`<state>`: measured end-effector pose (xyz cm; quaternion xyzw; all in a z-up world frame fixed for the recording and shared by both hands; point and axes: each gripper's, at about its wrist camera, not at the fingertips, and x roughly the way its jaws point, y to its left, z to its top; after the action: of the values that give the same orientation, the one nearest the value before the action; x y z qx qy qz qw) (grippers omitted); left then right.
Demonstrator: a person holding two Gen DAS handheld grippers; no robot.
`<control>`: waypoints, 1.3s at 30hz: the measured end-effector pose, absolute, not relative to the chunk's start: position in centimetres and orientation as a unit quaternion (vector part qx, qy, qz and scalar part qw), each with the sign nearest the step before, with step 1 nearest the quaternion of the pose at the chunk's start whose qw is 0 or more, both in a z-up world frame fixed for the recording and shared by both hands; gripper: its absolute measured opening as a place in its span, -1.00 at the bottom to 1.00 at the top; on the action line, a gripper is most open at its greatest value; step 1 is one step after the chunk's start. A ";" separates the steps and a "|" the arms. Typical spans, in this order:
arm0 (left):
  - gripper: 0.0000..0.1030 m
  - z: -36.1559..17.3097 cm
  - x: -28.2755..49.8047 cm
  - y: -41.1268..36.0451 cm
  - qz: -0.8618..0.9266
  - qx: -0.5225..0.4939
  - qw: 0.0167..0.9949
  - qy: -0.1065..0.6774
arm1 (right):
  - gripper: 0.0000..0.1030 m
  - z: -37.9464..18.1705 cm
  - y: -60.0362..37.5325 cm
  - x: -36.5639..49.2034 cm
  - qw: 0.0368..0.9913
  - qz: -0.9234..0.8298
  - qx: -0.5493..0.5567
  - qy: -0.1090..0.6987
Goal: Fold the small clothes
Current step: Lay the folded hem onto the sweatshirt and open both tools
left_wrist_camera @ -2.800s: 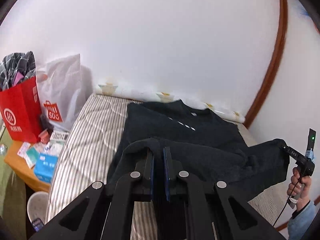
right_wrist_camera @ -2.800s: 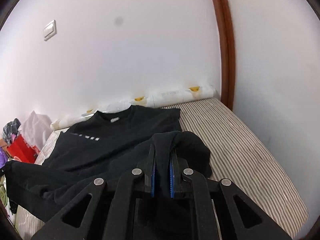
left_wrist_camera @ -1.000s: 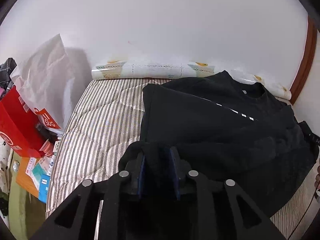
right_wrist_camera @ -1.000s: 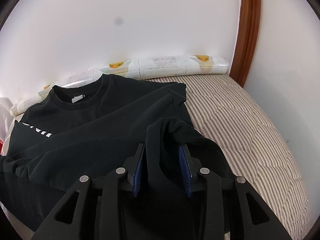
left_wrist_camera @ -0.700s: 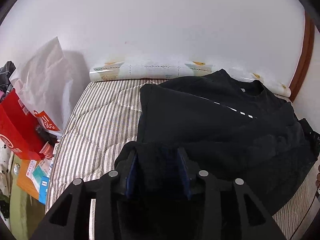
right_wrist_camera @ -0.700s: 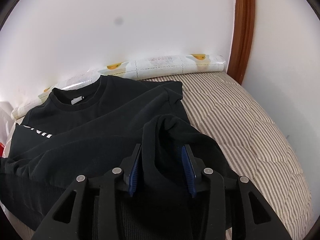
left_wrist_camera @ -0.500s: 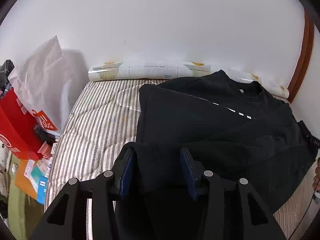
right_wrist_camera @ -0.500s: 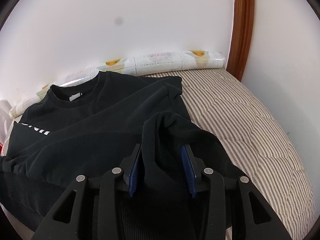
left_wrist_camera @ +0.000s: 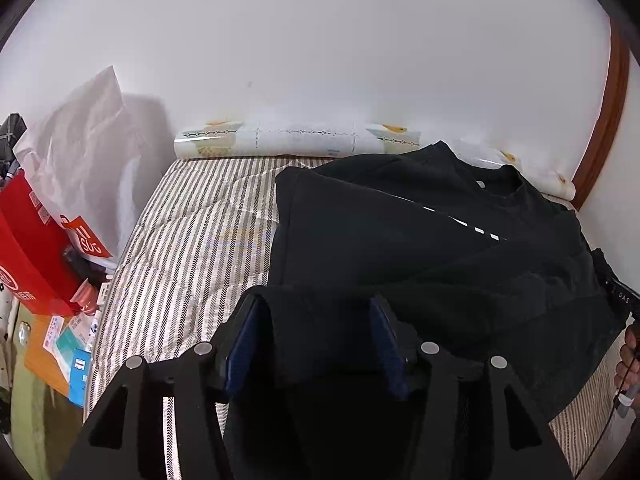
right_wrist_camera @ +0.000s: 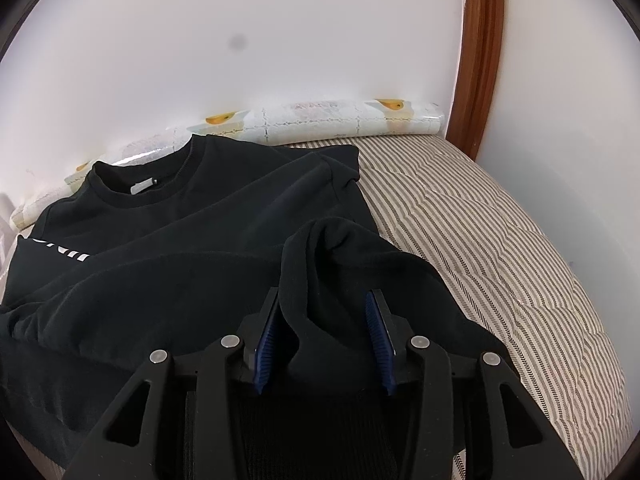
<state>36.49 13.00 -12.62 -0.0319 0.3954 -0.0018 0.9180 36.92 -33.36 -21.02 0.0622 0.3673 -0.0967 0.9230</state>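
Note:
A black sweatshirt (left_wrist_camera: 400, 232) with white lettering lies on the striped mattress (left_wrist_camera: 192, 248), its lower half folded up over the chest. It also shows in the right wrist view (right_wrist_camera: 180, 232), collar toward the wall. My left gripper (left_wrist_camera: 316, 336) is open, its blue pads apart, with the folded hem's left corner lying loose between them. My right gripper (right_wrist_camera: 326, 336) is open too, with the hem's right corner bunched between its pads. The right gripper's body shows at the right edge of the left wrist view (left_wrist_camera: 616, 292).
A rolled patterned sheet (left_wrist_camera: 296, 140) lies along the wall at the mattress's far edge. A red bag (left_wrist_camera: 28, 256) and a white plastic bag (left_wrist_camera: 88, 160) stand left of the bed above a cluttered wooden stand (left_wrist_camera: 48, 352). A brown door frame (right_wrist_camera: 480, 52) rises at the right.
Both grippers carried the hem forward over the chest, lowered it, and then opened. The cloth now lies loose between the pads.

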 end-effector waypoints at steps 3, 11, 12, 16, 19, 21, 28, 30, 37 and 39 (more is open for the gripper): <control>0.05 -12.6 36.4 12.9 -0.001 -0.031 0.918 0.394 | -0.18 -21.1 -33.5 36.9 0.923 -0.097 0.067 0.367; 0.08 -12.6 36.3 12.7 -0.002 -0.029 0.919 0.394 | -0.18 -21.1 -33.3 36.9 0.923 -0.101 0.065 0.365; 0.08 -12.6 36.3 12.7 -0.002 -0.029 0.919 0.394 | -0.18 -21.1 -33.3 36.9 0.923 -0.101 0.065 0.364; 0.09 -12.6 36.3 12.7 -0.002 -0.028 0.919 0.393 | -0.18 -21.2 -33.4 36.9 0.923 -0.100 0.072 0.364; 0.09 -12.6 36.3 12.7 -0.001 -0.028 0.919 0.393 | -0.17 -21.2 -33.2 36.9 0.923 -0.101 0.070 0.365; 0.10 -12.6 36.3 12.7 -0.001 -0.028 0.919 0.393 | -0.17 -21.2 -33.2 37.0 0.923 -0.102 0.070 0.365; 0.12 -12.6 36.3 12.5 -0.002 -0.026 0.919 0.393 | -0.17 -21.2 -33.1 36.9 0.923 -0.104 0.069 0.363; 0.12 -12.6 36.3 12.4 -0.001 -0.025 0.919 0.393 | -0.17 -21.2 -33.1 36.9 0.923 -0.105 0.070 0.363; 0.13 -12.0 35.7 12.2 -0.006 -0.033 0.927 0.374 | -0.16 -20.0 -33.1 36.7 0.921 -0.106 0.058 0.371; 0.16 -11.4 35.2 12.3 -0.011 -0.039 0.931 0.362 | -0.16 -19.1 -33.0 35.7 0.926 -0.114 0.053 0.356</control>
<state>35.20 12.34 -11.36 -0.0392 0.3618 -0.0112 0.9314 35.68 -32.99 -19.07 0.0528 0.3563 -0.1142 0.9258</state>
